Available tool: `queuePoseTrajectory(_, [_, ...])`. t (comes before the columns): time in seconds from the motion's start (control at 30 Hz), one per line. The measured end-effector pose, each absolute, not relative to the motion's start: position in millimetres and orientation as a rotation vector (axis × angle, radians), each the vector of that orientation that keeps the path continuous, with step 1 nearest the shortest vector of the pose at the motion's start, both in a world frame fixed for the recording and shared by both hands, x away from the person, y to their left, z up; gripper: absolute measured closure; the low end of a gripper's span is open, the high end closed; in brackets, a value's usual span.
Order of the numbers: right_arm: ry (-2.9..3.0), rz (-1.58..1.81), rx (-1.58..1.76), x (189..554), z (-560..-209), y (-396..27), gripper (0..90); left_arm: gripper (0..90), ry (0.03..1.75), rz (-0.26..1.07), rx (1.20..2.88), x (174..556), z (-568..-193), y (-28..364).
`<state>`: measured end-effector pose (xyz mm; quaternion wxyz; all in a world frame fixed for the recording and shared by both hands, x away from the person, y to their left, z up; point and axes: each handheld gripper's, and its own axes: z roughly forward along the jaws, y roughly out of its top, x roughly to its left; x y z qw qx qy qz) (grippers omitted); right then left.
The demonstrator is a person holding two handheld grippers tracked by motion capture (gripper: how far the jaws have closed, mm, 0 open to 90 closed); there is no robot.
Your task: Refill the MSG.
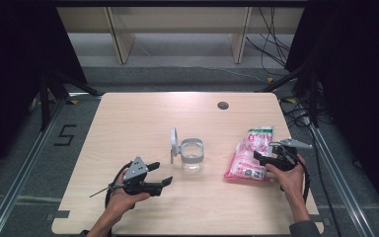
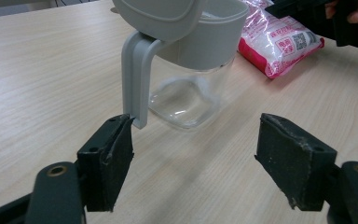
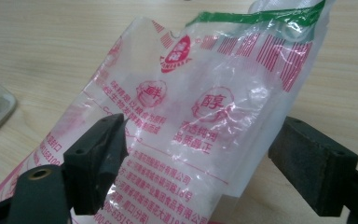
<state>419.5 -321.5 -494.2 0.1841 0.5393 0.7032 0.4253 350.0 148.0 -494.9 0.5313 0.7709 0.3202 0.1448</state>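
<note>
1. My left gripper [image 1: 159, 174] sits low over the near left part of the desk [image 1: 128, 123], its jaws spread wide with nothing between them.
2. Just ahead of it stands the glass jar [image 1: 192, 157], upright near the middle of the desk, with a grey collar and its grey lid [image 1: 174, 142] flipped up on the hinge side.
3. In the left gripper view, my left-hand jaw lies right at the foot of the jar's grey hinge arm [image 2: 137, 79]; I cannot tell whether it touches.
4. My right gripper [image 1: 262, 157] is at the pink-and-white bag [image 1: 250, 153], which lies flat to the right of the jar, well apart from it.
5. In the right gripper view the jaws stand apart on either side of the bag's clear upper part [image 3: 205, 116], not closed on it.
</note>
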Motion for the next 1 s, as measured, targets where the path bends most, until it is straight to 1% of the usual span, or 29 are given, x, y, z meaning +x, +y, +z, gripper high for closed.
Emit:
queuePoseTrajectory(0.1, [1.998, 1.215, 1.498, 423.7, -496.5, -323.6, 21.6, 26.4, 0.763, 0.355, 1.838, 348.4, -493.5, 148.1])
queuePoseTrajectory(0.17, [2.014, 1.232, 1.48, 425.8, -497.6, -323.3, 27.4, 26.4, 0.759, 0.363, 1.839, 348.2, -491.8, 148.0])
queuePoseTrajectory(0.2, [2.024, 1.184, 1.466, 426.5, -497.8, -322.9, 31.1, 26.4, 0.756, 0.365, 1.838, 348.1, -491.5, 148.1])
queuePoseTrajectory(0.33, [2.053, 1.197, 1.467, 427.5, -496.8, -319.9, 35.3, 26.4, 0.754, 0.355, 1.827, 347.5, -490.7, 147.5])
queuePoseTrajectory(0.37, [2.04, 1.192, 1.533, 425.5, -495.9, -316.6, 37.1, 26.4, 0.754, 0.356, 1.826, 347.5, -490.7, 147.5])
queuePoseTrajectory(0.43, [2.045, 1.189, 1.448, 430.8, -498.7, -319.4, 40.6, 26.4, 0.755, 0.356, 1.831, 347.1, -490.9, 147.6])
queuePoseTrajectory(0.63, [2.039, 1.163, 1.469, 433.8, -499.0, -318.6, 47.6, 26.4, 0.757, 0.355, 1.828, 346.2, -489.6, 147.8])
queuePoseTrajectory(0.8, [2.048, 1.157, 1.478, 434.3, -497.5, -318.3, 56.9, 26.5, 0.756, 0.349, 1.815, 344.9, -488.6, 145.9])
queuePoseTrajectory(0.9, [2.014, 1.14, 1.556, 434.0, -498.7, -315.5, 58.6, 26.5, 0.75, 0.355, 1.823, 344.9, -487.6, 146.6])
queuePoseTrajectory(1.0, [2.031, 1.17, 1.518, 436.6, -500.3, -319.8, 57.2, 26.5, 0.751, 0.358, 1.827, 344.6, -487.7, 147.1])
